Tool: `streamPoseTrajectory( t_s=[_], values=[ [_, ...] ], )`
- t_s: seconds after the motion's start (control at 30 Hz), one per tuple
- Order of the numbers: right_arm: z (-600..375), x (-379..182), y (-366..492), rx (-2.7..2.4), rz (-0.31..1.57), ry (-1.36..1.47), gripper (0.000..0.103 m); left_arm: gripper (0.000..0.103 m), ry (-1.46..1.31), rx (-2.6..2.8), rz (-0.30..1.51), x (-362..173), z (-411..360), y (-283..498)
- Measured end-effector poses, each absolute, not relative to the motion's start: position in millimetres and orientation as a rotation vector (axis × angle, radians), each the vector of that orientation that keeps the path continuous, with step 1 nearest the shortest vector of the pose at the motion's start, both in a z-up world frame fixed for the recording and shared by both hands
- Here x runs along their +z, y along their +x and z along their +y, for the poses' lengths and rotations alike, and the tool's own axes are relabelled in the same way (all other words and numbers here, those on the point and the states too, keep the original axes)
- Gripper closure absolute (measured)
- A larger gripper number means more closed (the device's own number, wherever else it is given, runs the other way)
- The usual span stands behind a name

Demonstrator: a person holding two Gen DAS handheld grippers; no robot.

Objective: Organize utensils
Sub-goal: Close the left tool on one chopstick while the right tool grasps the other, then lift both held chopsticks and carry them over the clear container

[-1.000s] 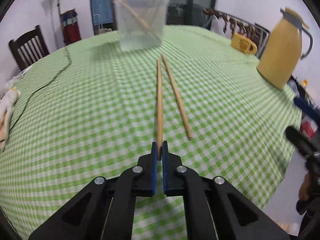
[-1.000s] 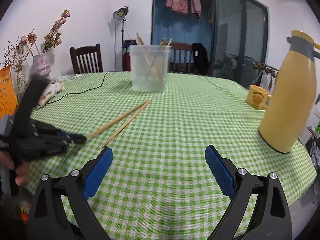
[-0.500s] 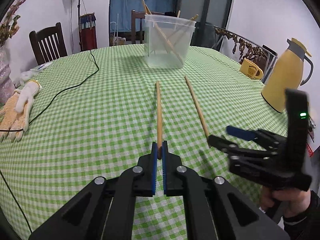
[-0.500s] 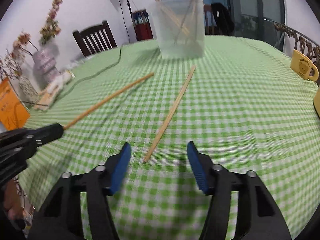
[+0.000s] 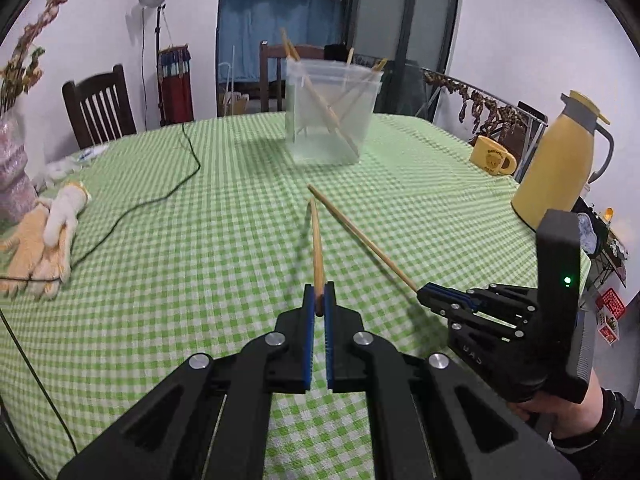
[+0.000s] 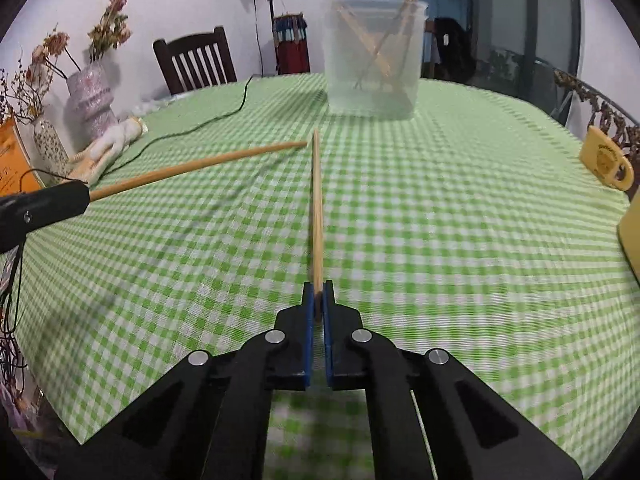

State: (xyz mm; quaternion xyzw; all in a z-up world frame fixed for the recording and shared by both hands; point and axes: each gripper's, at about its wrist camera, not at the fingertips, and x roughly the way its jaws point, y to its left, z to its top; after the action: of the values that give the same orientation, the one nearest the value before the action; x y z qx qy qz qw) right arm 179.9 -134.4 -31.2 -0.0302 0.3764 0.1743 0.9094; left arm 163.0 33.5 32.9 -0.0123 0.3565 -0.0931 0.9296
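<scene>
My left hand-held gripper [image 5: 319,300] is pinching the near end of one chopstick [image 5: 317,248]. My right hand-held gripper [image 6: 319,300] is pressed together on the near end of a second chopstick [image 6: 316,208]. Both shafts point toward the clear container [image 5: 330,114] at the far side of the tabletop [image 5: 200,240], their far tips close together. More chopsticks lean inside the container.
</scene>
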Motion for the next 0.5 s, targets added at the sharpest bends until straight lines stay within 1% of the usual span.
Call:
streamPoseTrajectory(
  t_s=[0.17, 0.27, 0.4, 0.5],
  values=[
    [-153.1, -5.6, 167.6, 0.346, 0.718, -0.051, 0.099, 0.102, -0.003, -0.209, 0.710, 48.4, 25.0, 160.6],
    [-163.8, 21.5, 162.3, 0.342, 0.666, -0.060, 0.099, 0.102, 0.017, -0.215, 0.694, 62.5, 21.6, 161.7],
    [-173.0, 60.6, 157.2, 0.348, 0.579, -0.076, 0.099, 0.102, 0.045, -0.221, 0.648, 90.0, 18.4, 162.4],
    [-178.5, 82.0, 160.4, 0.362, 0.549, -0.082, 0.099, 0.102, 0.064, -0.234, 0.613, 114.0, 18.2, 169.6]
  ],
)
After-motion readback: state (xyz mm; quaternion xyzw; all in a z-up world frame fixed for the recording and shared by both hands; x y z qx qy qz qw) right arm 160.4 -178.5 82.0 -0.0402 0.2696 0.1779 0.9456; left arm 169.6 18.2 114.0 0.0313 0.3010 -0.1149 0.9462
